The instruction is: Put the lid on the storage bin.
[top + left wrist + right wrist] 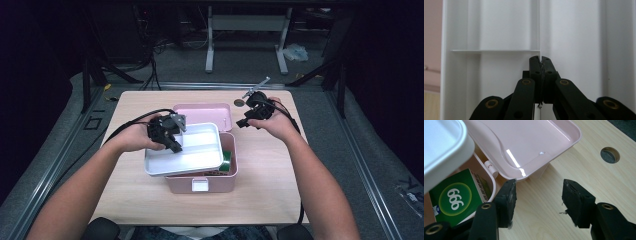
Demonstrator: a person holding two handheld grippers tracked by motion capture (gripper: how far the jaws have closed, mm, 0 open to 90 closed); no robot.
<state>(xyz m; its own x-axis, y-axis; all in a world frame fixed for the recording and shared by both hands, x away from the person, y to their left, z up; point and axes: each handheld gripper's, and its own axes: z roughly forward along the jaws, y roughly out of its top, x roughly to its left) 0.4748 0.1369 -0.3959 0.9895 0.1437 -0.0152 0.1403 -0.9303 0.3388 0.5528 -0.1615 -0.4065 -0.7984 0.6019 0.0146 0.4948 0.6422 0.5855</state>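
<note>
White tray (197,152), divided | left gripper (167,132) jaws clamp divider | right gripper (255,112) jaws apart

A round cable hole (239,103) is sitting at the far edge of the table (270,185), while a white frame (246,37) is standing on the floor beyond.

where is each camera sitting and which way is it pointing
High view: above the person's side, looking forward and down on the table; both forearms, left gripper, right gripper.
Left gripper view: on the left gripper, jaws shut on the white tray's divider.
Right gripper view: on the right gripper, jaws open, above the table.
Shared: white tray, pink box lid.
</note>
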